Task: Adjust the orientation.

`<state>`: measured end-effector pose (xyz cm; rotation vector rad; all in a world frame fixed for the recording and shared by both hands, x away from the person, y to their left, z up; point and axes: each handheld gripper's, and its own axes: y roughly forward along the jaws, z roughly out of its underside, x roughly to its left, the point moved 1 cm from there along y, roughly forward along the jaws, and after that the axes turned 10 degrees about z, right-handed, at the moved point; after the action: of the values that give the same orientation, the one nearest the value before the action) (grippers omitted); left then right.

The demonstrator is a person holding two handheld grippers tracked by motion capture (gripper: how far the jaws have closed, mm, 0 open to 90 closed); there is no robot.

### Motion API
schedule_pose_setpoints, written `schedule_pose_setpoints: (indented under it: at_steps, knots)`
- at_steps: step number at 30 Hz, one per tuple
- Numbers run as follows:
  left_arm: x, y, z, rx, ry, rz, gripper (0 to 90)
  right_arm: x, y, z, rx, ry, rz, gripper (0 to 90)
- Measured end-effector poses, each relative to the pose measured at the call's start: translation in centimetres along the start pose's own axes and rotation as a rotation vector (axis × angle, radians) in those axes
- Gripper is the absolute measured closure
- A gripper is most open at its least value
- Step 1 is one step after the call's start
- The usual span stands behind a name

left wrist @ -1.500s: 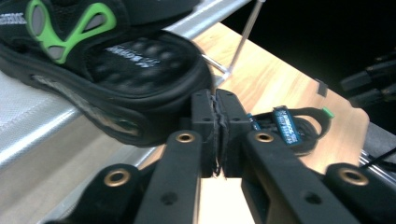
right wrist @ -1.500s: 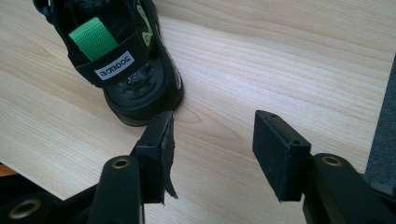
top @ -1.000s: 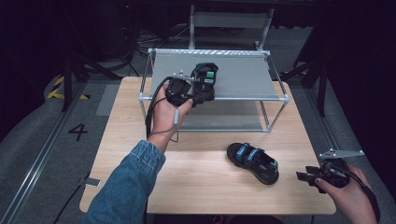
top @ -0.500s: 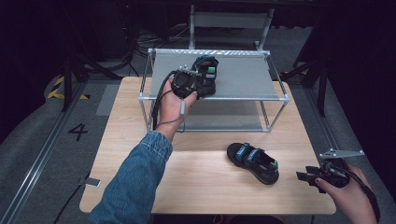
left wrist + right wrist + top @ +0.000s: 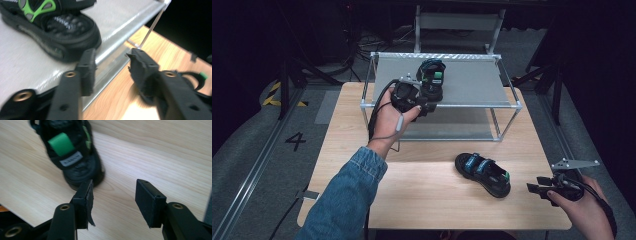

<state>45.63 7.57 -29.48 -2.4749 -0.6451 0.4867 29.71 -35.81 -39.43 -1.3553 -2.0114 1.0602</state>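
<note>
**Black sandals, one on the rack and one on the table**

Pale wood forms the top of the table [image 5: 362,150], and a metal-framed rack [image 5: 512,106] with a grey upper shelf stands on its far half. On that shelf, toward its left side, sits a black sandal with green trim [image 5: 432,80]. In the left gripper view the same sandal [image 5: 57,27] lies on the grey surface close to the shelf's near edge, its rounded end just beyond the tip of one jaw.

The left gripper [image 5: 424,102] is held at the near left edge of the shelf, just beside that sandal, by the left hand [image 5: 389,117], whose forearm wears a denim sleeve [image 5: 344,200]. In its own view the left gripper [image 5: 111,65] has its jaws spread apart with nothing between them; the shelf edge and the wooden table below show through the gap.

A second black sandal [image 5: 483,173], with blue-green straps, lies flat on the near right part of the table. The right gripper [image 5: 534,189] rests low at the table's near right edge, near that sandal but apart from it, held by the right hand [image 5: 582,205]. In the right gripper view the right gripper [image 5: 113,192] has its jaws spread wide and empty over bare wood, and the sandal [image 5: 72,157] lies just beyond the tip of one jaw.
</note>
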Motion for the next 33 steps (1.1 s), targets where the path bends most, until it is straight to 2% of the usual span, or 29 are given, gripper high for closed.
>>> schedule_pose_setpoints:
  at_steps: [2,5,8,10,14,17,21,26,29,31,33]
  knots:
    - [-0.4,-0.5,0.6,0.002,0.014,-0.027,45.2,0.6,-0.3,-0.4,-0.019,-0.012,-0.028,49.0]
    - [-1.0,-1.5,1.7,0.003,0.021,-0.043,40.6,1.5,-0.4,-0.9,-0.026,-0.038,-0.029,48.9]
    - [-1.3,-1.8,2.3,0.011,0.024,-0.056,38.8,1.7,-0.3,-1.1,-0.028,-0.052,-0.033,48.9]
    - [-1.4,-2.3,3.1,0.035,0.028,-0.058,37.3,2.1,-0.3,-1.4,-0.031,-0.056,-0.044,48.9]
    - [-1.6,-2.7,4.0,0.043,0.037,-0.078,35.4,2.9,-0.3,-2.2,-0.058,-0.066,-0.113,49.1]
    - [-1.8,-2.6,4.8,0.063,0.042,-0.084,34.7,3.7,0.5,-2.8,-0.058,-0.088,-0.129,50.2]
    - [-1.9,-2.2,5.9,0.084,0.063,-0.103,34.4,4.3,1.6,-3.4,-0.052,-0.109,-0.124,52.8]
    - [-2.0,-2.1,7.5,0.096,0.062,-0.09,34.0,4.7,2.6,-4.0,-0.046,-0.119,-0.113,54.1]
    - [-2.2,-2.2,8.7,0.088,0.037,-0.066,33.9,4.7,2.8,-4.2,-0.036,-0.115,-0.096,60.3]
    - [-2.3,-2.3,9.4,0.093,0.036,-0.07,33.8,4.6,2.7,-4.3,-0.036,-0.112,-0.095,68.4]
    - [-2.5,-2.5,10.1,0.107,0.029,-0.083,33.7,4.6,2.6,-4.4,-0.03,-0.108,-0.077,72.3]
